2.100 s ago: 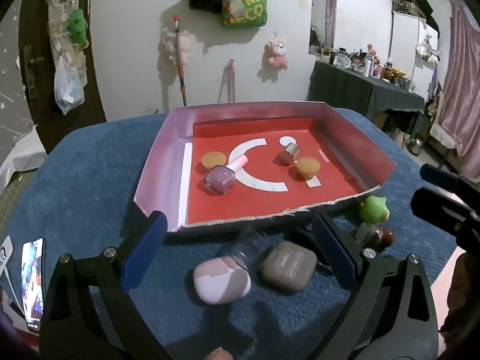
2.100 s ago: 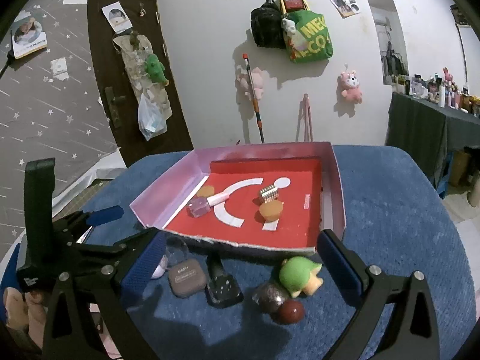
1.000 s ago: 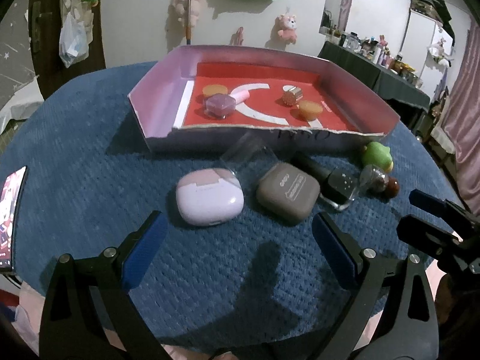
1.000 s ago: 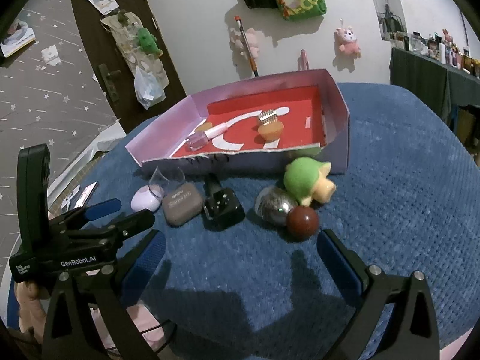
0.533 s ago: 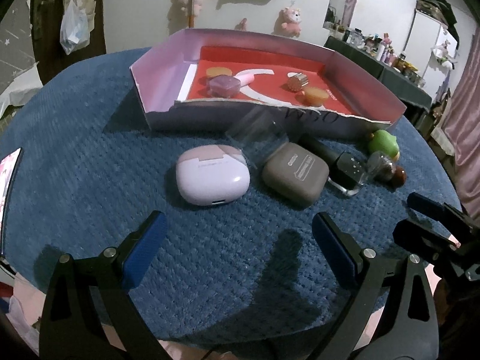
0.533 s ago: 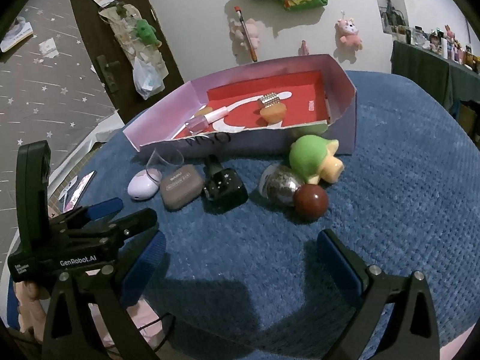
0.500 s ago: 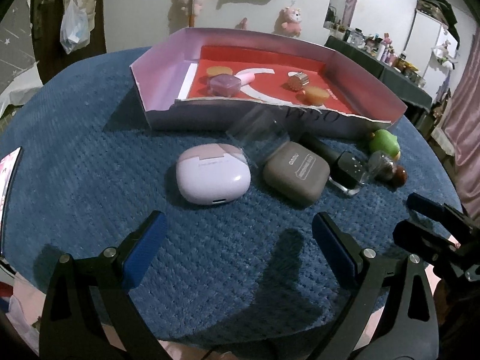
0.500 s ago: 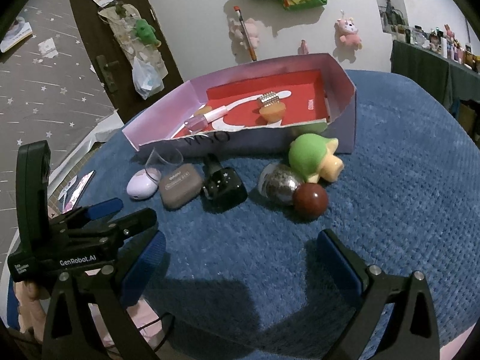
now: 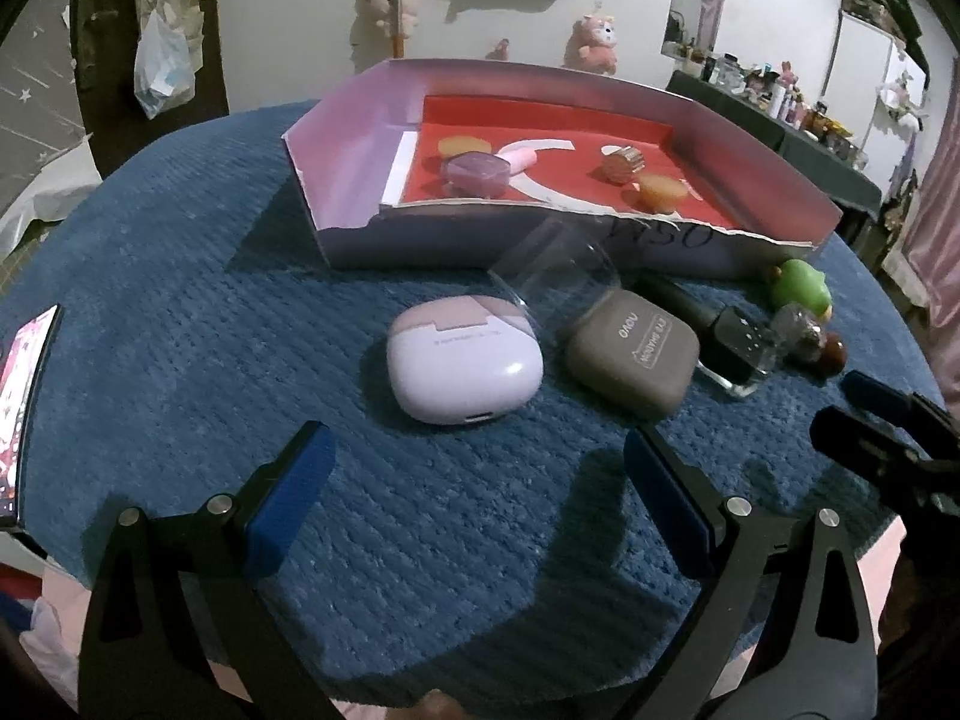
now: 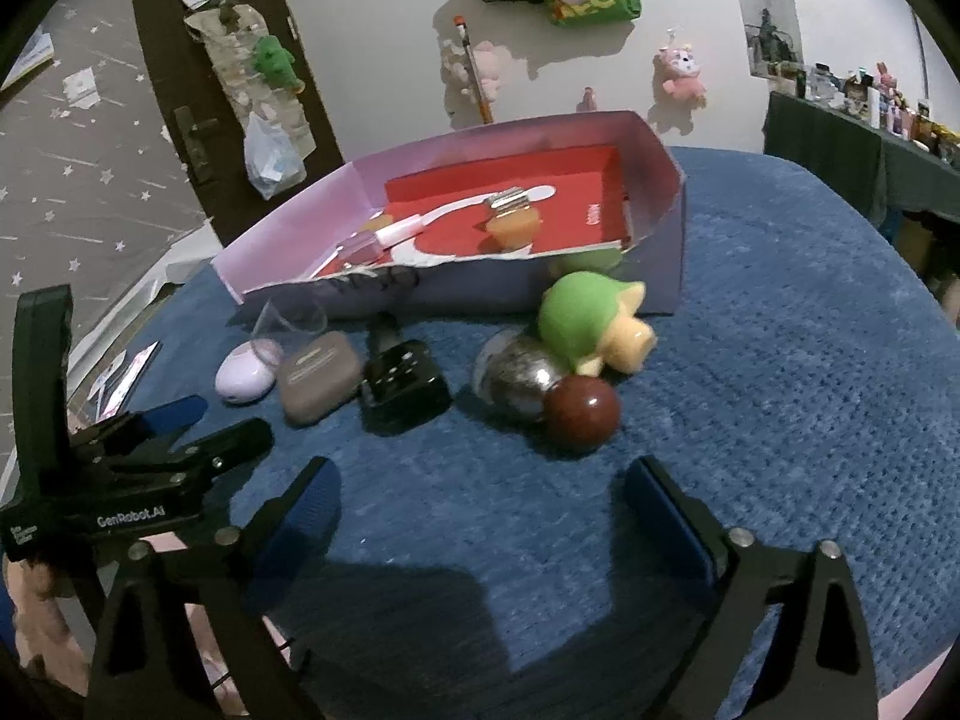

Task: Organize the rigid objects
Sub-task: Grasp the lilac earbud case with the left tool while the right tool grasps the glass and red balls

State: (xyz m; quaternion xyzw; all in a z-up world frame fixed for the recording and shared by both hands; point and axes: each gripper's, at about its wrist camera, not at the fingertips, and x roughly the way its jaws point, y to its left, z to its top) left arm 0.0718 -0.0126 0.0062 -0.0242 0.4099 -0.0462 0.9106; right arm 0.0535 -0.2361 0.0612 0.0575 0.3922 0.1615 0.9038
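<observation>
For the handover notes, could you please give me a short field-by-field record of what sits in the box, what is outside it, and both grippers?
surface: blue cloth
container: open box, red floor
in box: purple bottle, two orange discs, ribbed metal piece
outside box: lilac case, taupe case, black bottle, clear cup, green toy, silver ball, dark red ball
left gripper: open, empty
right gripper: open, empty, jaws just narrowed slightly
</observation>
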